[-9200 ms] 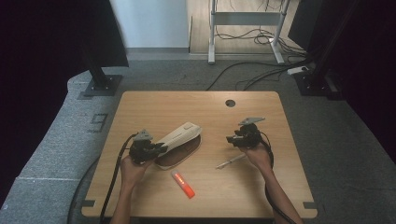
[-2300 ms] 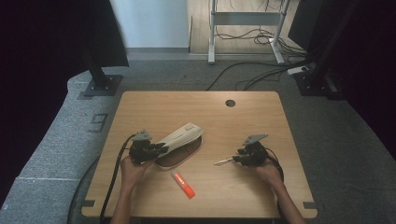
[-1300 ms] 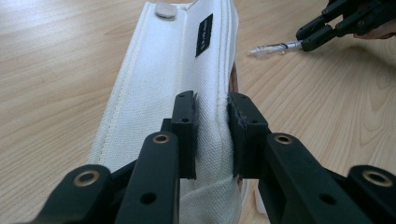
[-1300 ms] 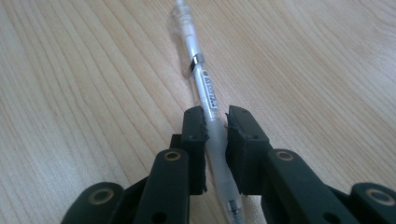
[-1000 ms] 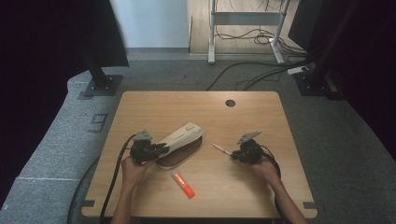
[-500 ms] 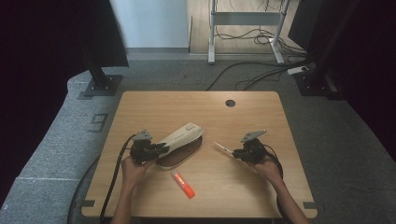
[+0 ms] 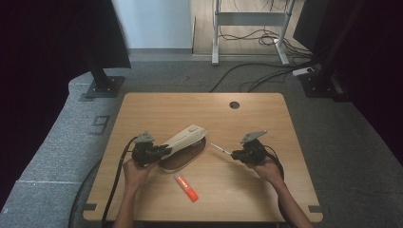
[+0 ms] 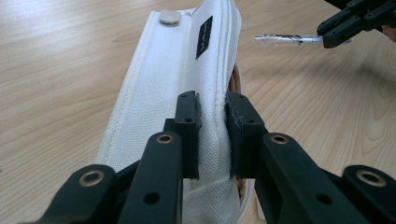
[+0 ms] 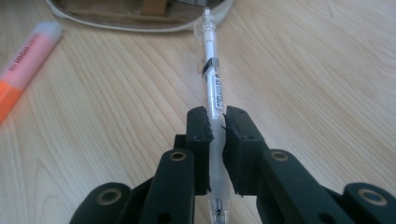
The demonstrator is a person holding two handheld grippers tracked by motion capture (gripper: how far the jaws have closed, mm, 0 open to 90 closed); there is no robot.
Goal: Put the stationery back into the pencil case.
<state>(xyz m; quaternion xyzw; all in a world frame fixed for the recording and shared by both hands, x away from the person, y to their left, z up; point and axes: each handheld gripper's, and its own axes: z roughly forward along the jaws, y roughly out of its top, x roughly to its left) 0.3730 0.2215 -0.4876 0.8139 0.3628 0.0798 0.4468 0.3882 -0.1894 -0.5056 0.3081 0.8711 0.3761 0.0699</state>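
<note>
The right claw [image 9: 215,135] is clamped on a clear pen [image 9: 211,79], and since a second ago it has carried the pen leftward, its tip now just short of the case [image 7: 183,147] at mid-frame — likely about to go in. The left claw [image 8: 212,135] is clamped on the case's white flap [image 8: 187,79], holding it up. The right claw's view shows the brown lining at top; the high view adds an orange marker [image 7: 186,187] lying apart on the worktop [image 7: 266,118].
</note>
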